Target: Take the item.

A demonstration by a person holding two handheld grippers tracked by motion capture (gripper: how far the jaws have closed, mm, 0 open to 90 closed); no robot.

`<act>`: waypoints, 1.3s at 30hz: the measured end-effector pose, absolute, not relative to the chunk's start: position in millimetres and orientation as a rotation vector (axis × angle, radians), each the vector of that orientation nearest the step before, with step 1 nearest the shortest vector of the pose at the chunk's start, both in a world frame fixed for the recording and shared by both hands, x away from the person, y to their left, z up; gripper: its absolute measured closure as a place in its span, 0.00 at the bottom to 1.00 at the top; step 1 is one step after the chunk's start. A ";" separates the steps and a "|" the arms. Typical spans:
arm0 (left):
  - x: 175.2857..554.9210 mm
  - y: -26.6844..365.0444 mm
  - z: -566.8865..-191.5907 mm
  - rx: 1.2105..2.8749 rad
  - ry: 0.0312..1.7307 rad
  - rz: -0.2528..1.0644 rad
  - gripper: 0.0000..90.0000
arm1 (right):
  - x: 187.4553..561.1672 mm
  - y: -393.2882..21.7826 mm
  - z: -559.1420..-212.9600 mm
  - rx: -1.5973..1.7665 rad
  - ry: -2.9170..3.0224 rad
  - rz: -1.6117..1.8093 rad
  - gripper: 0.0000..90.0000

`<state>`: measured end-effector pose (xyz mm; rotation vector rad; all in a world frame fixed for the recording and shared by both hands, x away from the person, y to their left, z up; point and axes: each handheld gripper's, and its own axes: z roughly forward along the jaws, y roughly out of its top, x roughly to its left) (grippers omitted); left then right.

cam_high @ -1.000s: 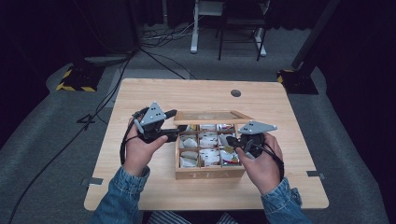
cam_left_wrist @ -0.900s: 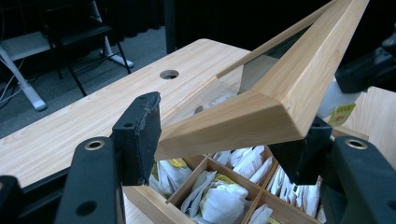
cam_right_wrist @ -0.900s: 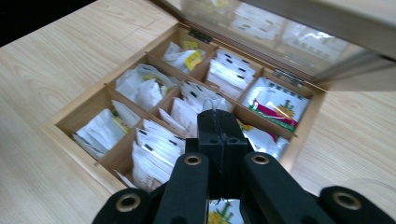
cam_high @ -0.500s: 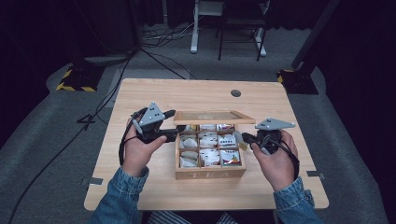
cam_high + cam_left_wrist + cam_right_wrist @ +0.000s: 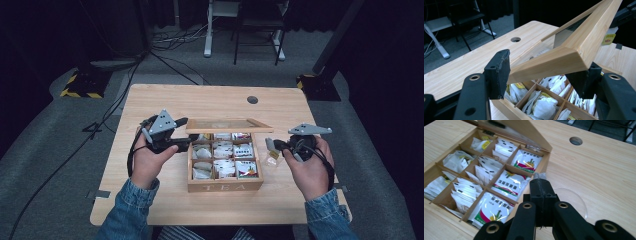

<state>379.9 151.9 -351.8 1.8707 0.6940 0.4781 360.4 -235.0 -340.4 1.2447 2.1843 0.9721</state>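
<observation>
Table (image 5: 150,200) bears tea box (image 5: 225,186); right gripper (image 5: 272,145) hides its packet.

- Wooden tea box (image 5: 225,187), "TEA" on its front wall, sits mid-table (image 5: 165,100), nine compartments full of tea bags.
- Left gripper (image 5: 181,145) at the lid (image 5: 229,125), which is propped open.
- Right gripper (image 5: 274,145), right of the box, jaws closed on a small packet (image 5: 271,152), probably a tea bag, held clear of the box.
</observation>
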 end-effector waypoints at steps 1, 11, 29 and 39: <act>379.9 151.9 -351.8 1.871 0.694 0.478 0.43 | 360.9 -237.4 -340.0 1.249 2.181 0.968 1.00; 380.1 151.9 -351.6 1.869 0.695 0.480 0.43 | 368.5 -256.8 -335.0 1.306 2.169 0.898 1.00; 379.4 151.5 -351.6 1.874 0.696 0.481 0.43 | 386.4 -257.6 -348.8 1.367 2.222 0.808 1.00; 379.3 151.5 -351.6 1.875 0.695 0.481 0.43 | 396.8 -254.6 -363.6 1.412 2.250 0.783 1.00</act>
